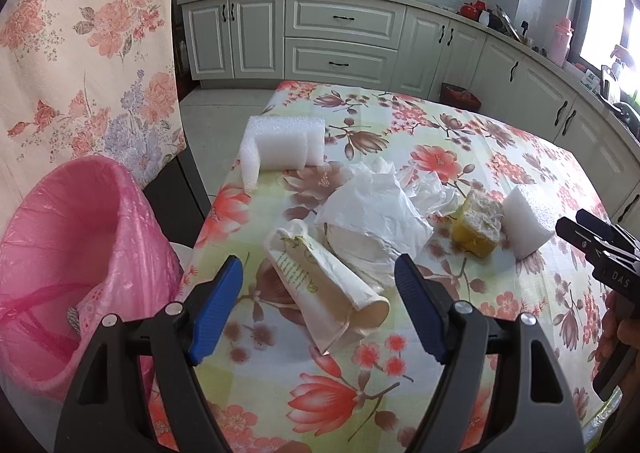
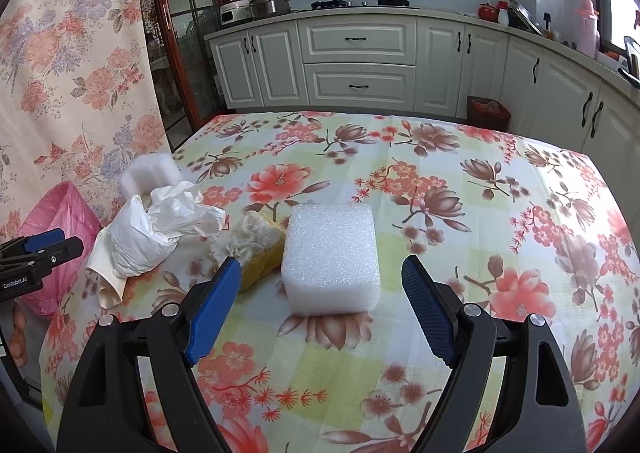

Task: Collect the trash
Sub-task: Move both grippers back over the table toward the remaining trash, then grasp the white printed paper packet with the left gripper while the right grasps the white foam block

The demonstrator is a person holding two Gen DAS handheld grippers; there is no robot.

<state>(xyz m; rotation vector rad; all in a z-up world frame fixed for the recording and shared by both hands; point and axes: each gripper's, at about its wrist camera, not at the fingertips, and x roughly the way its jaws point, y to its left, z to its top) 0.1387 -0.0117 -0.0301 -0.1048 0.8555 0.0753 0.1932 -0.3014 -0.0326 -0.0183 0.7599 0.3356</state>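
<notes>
Trash lies on the floral table [image 1: 500, 157]. A flattened paper cup [image 1: 324, 281] lies between the jaws of my open left gripper [image 1: 319, 277], just ahead of the blue pads. Behind it sit a crumpled white plastic bag [image 1: 372, 225], a yellow sponge [image 1: 478, 231], a small white foam block [image 1: 528, 225] and a larger bent foam piece [image 1: 284, 147]. My right gripper [image 2: 322, 277] is open with the foam block [image 2: 330, 261] just ahead between its jaws; the sponge [image 2: 256, 253] touches the block's left side. The pink-lined trash bin [image 1: 76, 249] stands left of the table.
A floral curtain [image 1: 80, 45] hangs behind the bin. Kitchen cabinets [image 1: 340, 37] with pots line the far wall. A red bin [image 2: 488, 113] stands on the floor beyond the table. The right gripper shows at the right edge of the left wrist view [image 1: 600, 249].
</notes>
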